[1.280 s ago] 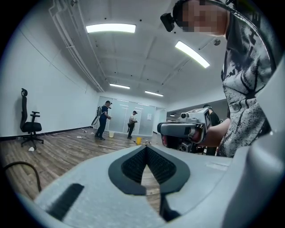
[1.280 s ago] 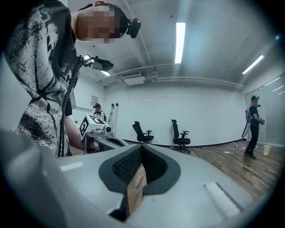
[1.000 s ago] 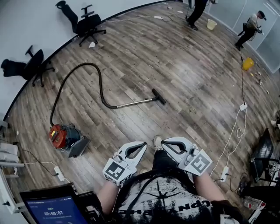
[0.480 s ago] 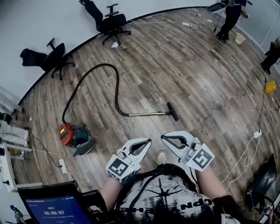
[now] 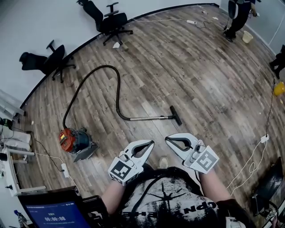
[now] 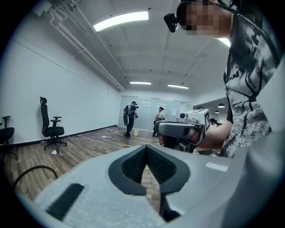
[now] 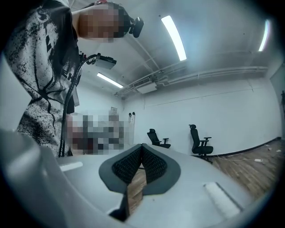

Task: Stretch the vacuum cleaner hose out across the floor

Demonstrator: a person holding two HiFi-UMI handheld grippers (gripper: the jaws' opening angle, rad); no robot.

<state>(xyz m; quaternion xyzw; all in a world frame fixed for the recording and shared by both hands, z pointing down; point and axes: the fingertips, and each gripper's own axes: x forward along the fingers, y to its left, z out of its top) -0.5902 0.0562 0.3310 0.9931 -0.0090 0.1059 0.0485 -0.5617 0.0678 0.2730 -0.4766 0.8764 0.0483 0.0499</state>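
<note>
**Grippers shut and empty while vacuum hose lies looped on plank floor**

A person in a black-and-white printed shirt holds a white left gripper and a white right gripper out in front of the body. Their tips angle towards each other with a gap between them. In each gripper view the ribbed dark pads meet at the tip, with nothing caught between them, on the left and on the right alike. A pale shoe rests on the brown wood-plank floor below the two grippers. A blue-lit tablet screen sits at the lower left edge of the head view.

Just beyond the grippers lies a black floor nozzle. A silver metal wand runs left from it into the black flexible hose. The hose climbs away, arches over and comes back down to the red and dark grey vacuum canister, which stands well to the left of the left gripper. The hose forms a tall loop, not a straight line. A white power strip lies near the canister, and a white extension lead trails down the right side.

Farther off, a black swivel office chair and a second black chair stand near the white curved wall. A bystander in dark clothes stands at the far right beside a cream bucket.
</note>
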